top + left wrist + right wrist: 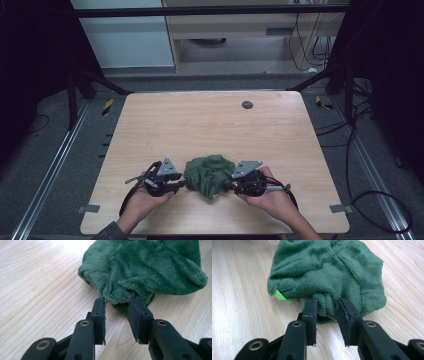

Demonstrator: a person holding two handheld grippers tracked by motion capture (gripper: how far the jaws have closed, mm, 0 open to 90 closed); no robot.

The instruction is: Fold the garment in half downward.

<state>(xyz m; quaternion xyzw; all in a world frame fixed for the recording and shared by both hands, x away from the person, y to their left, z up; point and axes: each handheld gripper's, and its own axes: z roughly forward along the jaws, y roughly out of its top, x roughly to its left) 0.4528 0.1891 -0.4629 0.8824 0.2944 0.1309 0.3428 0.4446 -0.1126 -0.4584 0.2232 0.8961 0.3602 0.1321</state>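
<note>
Green cloth plush, fuzzy; table pale wood, matt; jaws black plastic.

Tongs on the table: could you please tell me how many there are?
2: left tongs at the green cloth's left edge, right tongs at its right edge.

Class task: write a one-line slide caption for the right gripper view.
Right gripper with a bunched fold of green plush cloth between its black jaws on a wooden table.

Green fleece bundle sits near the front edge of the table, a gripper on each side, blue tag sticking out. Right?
Not quite: the tag on the green fleece bundle is bright green, not blue, as the right gripper view shows. The rest holds.
</note>
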